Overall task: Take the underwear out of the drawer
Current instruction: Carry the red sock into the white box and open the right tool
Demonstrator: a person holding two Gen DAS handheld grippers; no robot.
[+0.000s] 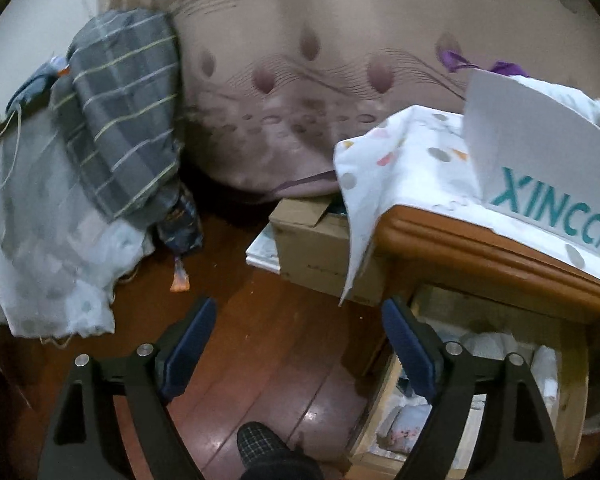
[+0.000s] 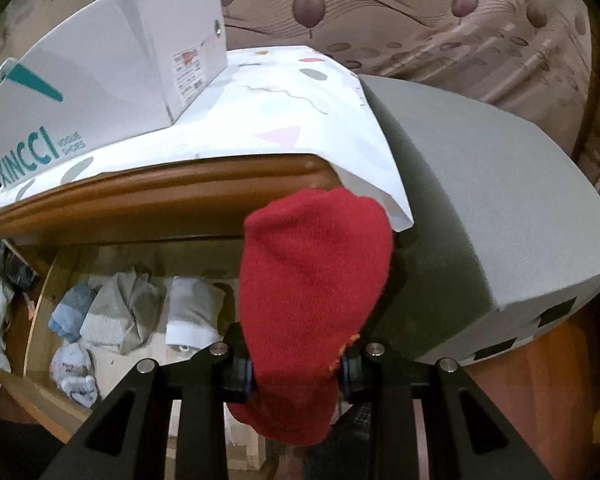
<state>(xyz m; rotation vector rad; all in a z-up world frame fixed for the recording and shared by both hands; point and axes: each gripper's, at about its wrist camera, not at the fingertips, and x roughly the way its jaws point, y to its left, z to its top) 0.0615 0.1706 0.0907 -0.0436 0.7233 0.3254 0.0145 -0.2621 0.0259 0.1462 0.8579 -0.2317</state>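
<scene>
My right gripper (image 2: 296, 372) is shut on a red knitted garment (image 2: 312, 276), which stands up bunched between the pads above the open wooden drawer (image 2: 36, 304). Inside the drawer lie several folded pieces: a grey one (image 2: 120, 312), a white and grey one (image 2: 192, 312) and a blue one (image 2: 70, 312). My left gripper (image 1: 296, 344) hangs open over the wooden floor (image 1: 268, 360) with nothing between its blue pads (image 1: 192, 340). In the left wrist view the open drawer (image 1: 472, 392) shows at lower right, holding pale folded cloth.
A white shoe box (image 2: 100, 76) sits on a spotted white cloth (image 2: 284, 120) covering the cabinet top (image 2: 148, 196). A grey box-like object (image 2: 480, 208) stands to the right. A cardboard box (image 1: 320, 244), a checked grey cloth (image 1: 124, 112) and patterned curtains (image 1: 300, 60) are left of the cabinet.
</scene>
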